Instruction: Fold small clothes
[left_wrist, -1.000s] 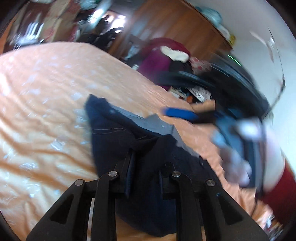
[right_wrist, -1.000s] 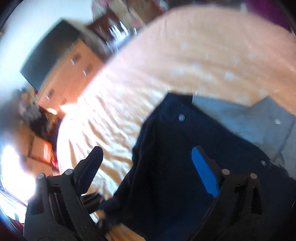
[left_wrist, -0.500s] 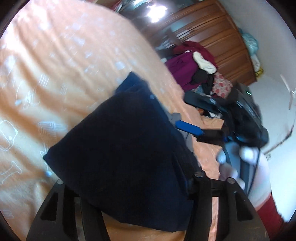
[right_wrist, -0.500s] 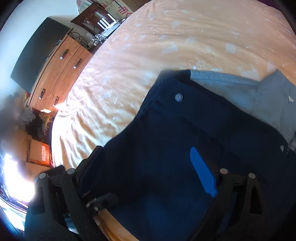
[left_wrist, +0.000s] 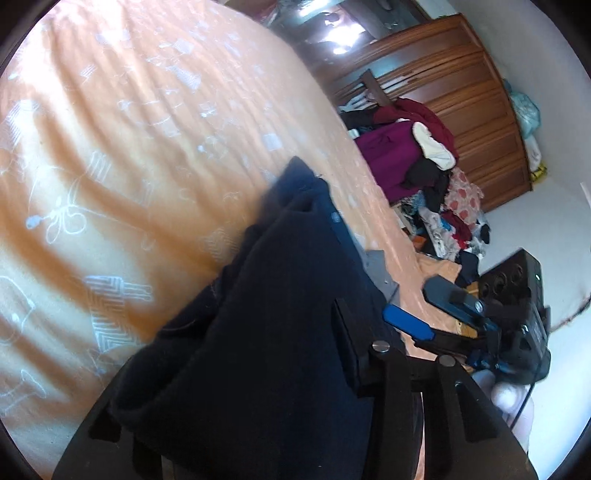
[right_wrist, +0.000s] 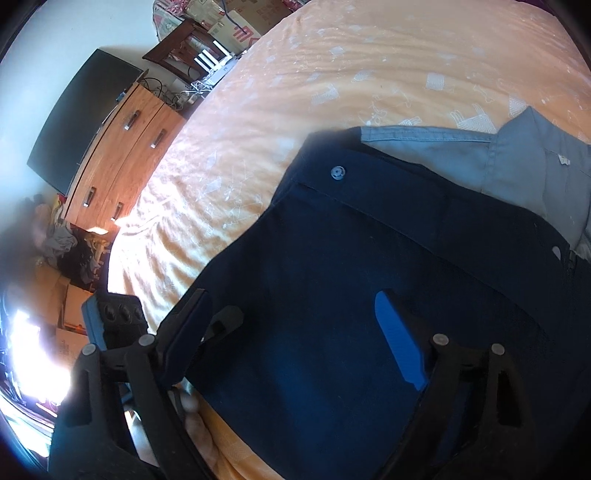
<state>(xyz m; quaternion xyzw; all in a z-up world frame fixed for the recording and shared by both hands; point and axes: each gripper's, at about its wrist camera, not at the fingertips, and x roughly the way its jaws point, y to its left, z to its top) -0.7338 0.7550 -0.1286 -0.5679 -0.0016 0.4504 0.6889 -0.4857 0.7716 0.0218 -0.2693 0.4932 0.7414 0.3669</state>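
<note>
A dark navy garment (right_wrist: 332, 258) with a grey lining (right_wrist: 480, 162) and a snap button (right_wrist: 338, 172) lies on the orange bedspread (right_wrist: 332, 74). A fold of the navy garment (left_wrist: 266, 332) is draped over my left gripper (left_wrist: 229, 350). It hides the left finger, and the right finger (left_wrist: 345, 343) stands far out to the side, so the jaws are open. My right gripper (right_wrist: 291, 299) hovers open just above the cloth with nothing between its fingers. In the left wrist view the right gripper (left_wrist: 424, 310) sits at the garment's right edge.
The orange bedspread (left_wrist: 129, 147) spreads wide to the left and beyond. A pile of clothes (left_wrist: 424, 158) leans by a wooden wardrobe (left_wrist: 461, 92). A wooden dresser (right_wrist: 125, 147) and a dark screen (right_wrist: 77, 122) stand past the bed. A hand (right_wrist: 192, 406) shows at the bed's near edge.
The left gripper, pinching the garment a second ago, has spread its fingers and swung round; navy cloth now lies over it. The right gripper stayed open and came closer over the garment.
</note>
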